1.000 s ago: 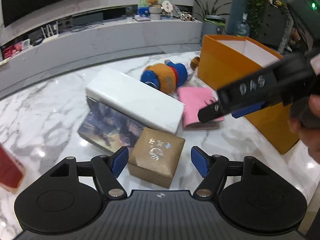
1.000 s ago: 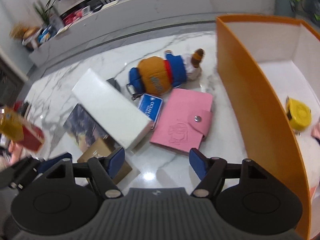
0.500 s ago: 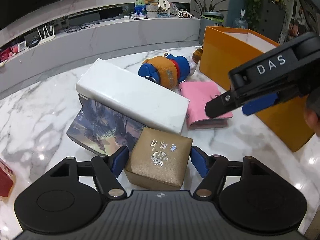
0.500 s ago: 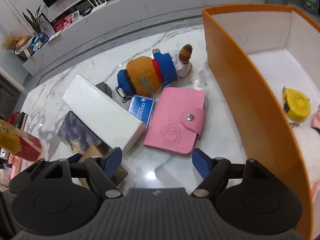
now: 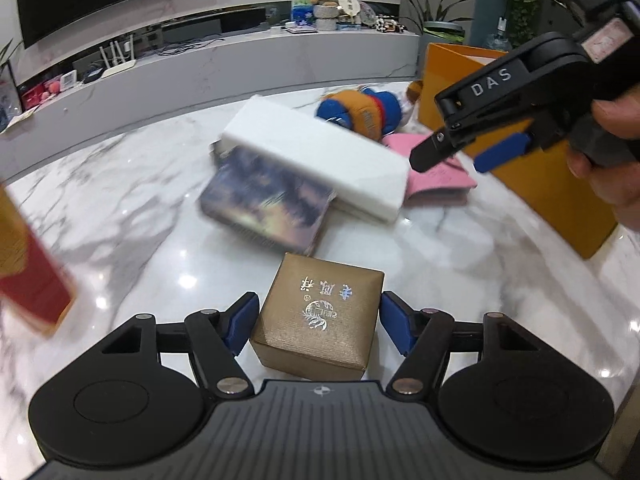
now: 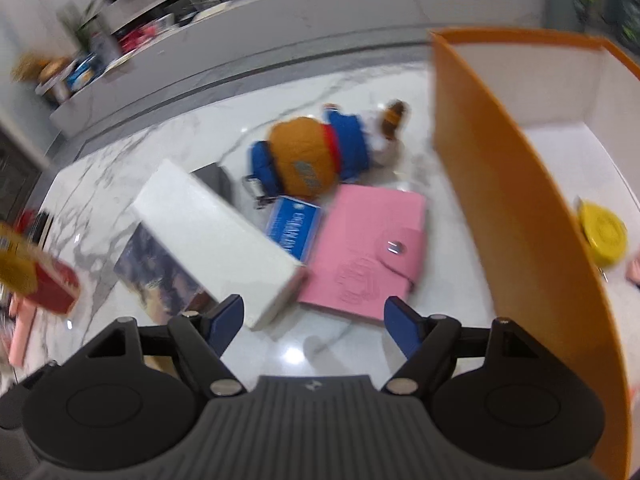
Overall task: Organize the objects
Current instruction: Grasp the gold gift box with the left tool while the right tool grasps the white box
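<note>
As its jaws close around the gold box [image 5: 318, 316] near the floor's front edge, the left gripper [image 5: 318, 322] has not yet pinched it. The right gripper [image 6: 314, 322] hangs released over the pink wallet [image 6: 370, 248]. An off-centre squeeze could twist the box free.

Small box [image 5: 320, 316] low at centre of the left view, between the tongs' tips. Above it a book [image 5: 268, 204], partly under a long box [image 5: 320, 160]. Upper right: wallet [image 6: 372, 252], toy [image 6: 320, 156] behind, card pack [image 6: 294, 226] between. Bin [image 6: 500, 184] far right, tape measure [image 6: 602, 236] inside.
</note>
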